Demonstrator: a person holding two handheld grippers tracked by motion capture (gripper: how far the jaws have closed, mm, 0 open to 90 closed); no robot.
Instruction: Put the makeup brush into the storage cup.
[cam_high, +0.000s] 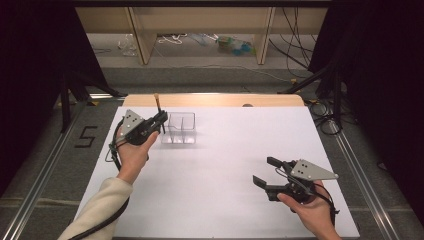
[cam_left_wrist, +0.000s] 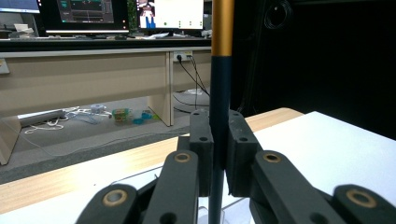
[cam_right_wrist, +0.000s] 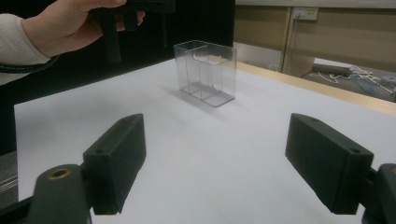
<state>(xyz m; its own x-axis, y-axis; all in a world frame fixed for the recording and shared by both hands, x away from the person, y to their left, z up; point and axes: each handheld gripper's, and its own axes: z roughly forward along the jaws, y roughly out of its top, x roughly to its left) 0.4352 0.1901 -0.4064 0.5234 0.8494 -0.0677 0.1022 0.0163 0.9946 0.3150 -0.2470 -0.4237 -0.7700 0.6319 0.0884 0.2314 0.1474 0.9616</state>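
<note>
Beside the clear box, left tool clamped on upright brush, right tool spread wide, well apart

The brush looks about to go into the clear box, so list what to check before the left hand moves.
1. Grip: left gripper has its jaws shut on the thin dark-handled brush with a gold band: ok.
2. Brush upright: ok.
3. Clear plastic two-compartment box standing upright on the white table: ok.
4. Compartments free of contents: ok.
5. Brush directly over a compartment: not ok; it sits beside the box's left wall.
6. Right gripper open and away from the box: ok.
</note>
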